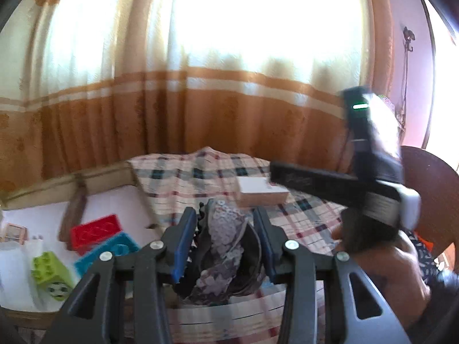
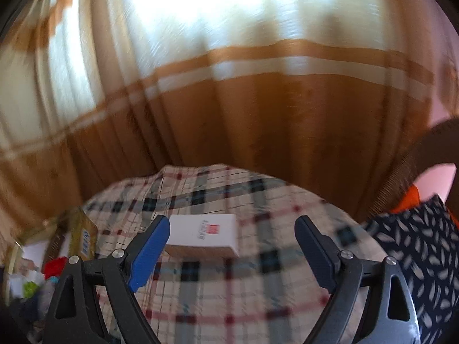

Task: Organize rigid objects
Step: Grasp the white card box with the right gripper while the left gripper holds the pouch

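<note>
While your left hand-held gripper [image 1: 226, 243] holds a dark sequinned item [image 1: 226, 246] clamped between its pads, your right hand-held gripper [image 2: 232, 246] stands wide before the white box [image 2: 205, 236] on the plaid bed cover [image 2: 258, 286]. Judged light, stiff, smooth: grip its long sides.
</note>
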The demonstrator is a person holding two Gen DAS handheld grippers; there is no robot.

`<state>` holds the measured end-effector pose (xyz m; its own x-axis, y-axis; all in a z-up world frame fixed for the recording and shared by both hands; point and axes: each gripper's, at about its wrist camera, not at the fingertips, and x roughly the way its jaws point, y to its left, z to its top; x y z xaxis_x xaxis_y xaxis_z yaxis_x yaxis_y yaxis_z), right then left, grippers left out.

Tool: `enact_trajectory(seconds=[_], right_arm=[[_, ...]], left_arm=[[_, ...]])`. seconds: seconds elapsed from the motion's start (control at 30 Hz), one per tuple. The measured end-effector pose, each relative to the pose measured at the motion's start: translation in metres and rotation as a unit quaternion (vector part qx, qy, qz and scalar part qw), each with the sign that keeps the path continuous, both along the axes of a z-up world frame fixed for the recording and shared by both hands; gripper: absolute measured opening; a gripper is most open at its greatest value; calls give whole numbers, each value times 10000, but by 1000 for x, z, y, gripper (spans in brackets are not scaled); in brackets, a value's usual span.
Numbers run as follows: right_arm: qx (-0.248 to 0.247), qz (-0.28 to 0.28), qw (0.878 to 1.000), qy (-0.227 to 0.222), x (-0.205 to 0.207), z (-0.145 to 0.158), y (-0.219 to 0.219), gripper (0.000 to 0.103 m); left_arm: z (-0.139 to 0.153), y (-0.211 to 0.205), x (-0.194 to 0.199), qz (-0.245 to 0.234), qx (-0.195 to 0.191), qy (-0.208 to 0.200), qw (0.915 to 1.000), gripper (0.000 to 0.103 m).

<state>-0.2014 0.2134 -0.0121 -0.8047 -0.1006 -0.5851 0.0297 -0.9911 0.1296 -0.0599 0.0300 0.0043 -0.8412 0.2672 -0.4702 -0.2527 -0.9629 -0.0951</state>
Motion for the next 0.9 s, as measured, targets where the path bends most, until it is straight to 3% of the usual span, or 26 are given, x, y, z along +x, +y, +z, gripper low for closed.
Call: enact_trajectory(seconds=[0.13, 0.33, 0.4, 0.7, 0.9], right_arm=[[414, 139, 9980, -454, -26, -16, -29, 90], [566, 106, 9929, -1038, -53, -31, -40, 90], [497, 66, 9910, -1239, -58, -37, -37, 82], [148, -41, 9955, -939, -29, -27, -20, 81], [102, -441, 9989, 95, 28, -1, -10, 81]], left_arm=[[1, -16, 1, 182, -90, 199, 9996, 41], [-6, -30, -9, 269, 76, 0, 9996, 41], [-6, -31, -9, 285, 70, 20, 9996, 41], [-10, -29, -5, 340, -70, -35, 9994, 41], [-10, -27, -3, 460, -266, 77, 9986, 41]])
